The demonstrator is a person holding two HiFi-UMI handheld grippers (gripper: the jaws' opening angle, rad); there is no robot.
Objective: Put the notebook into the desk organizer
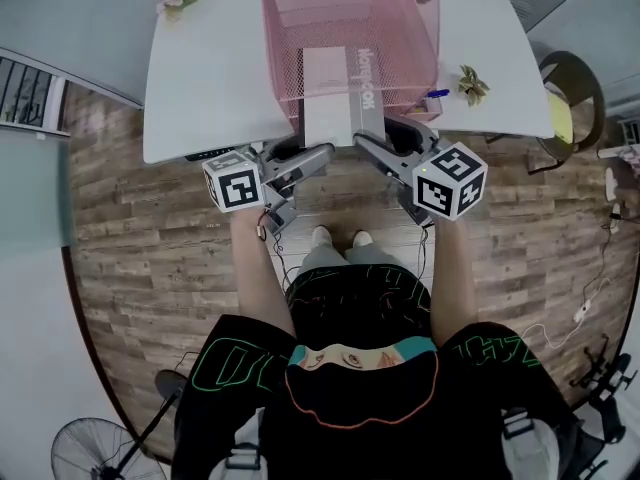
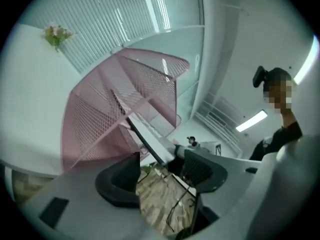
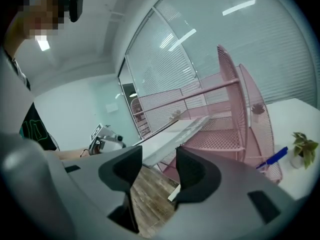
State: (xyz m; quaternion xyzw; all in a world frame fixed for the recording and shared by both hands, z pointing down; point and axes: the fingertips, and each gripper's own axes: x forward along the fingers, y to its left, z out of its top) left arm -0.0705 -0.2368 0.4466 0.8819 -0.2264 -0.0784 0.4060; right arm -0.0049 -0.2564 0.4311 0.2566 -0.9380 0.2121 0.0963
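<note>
your left gripper [image 2: 160, 168] and right gripper [image 3: 157, 166] have jaws apart, holding nothing. notebook [image 1: 330, 93] sits half inside the pink desk organizer [image 1: 405, 28], overhanging the table [image 1: 200, 78] edge; a nudge could tip it out.

LIGHT LEVEL: bright, even, diffuse in all three views.
SOURCES: ceiling strip light [image 2: 252, 120]; daylight through window blinds [image 2: 100, 29].
EXPOSURE: white counter [image 1: 210, 78] near blown out in head view, surface detail lost.
SHADOWS: soft-edged, faint on wood floor [image 1: 140, 228].
GLARE: bright streaks on glass wall [image 3: 180, 39].
DISTORTION: strong fisheye; straight lines bowed toward edges; black corners in both gripper views.
FOCUS: left gripper [image 2: 161, 156] and right gripper [image 3: 159, 151] soft near lens; background sharper.
</note>
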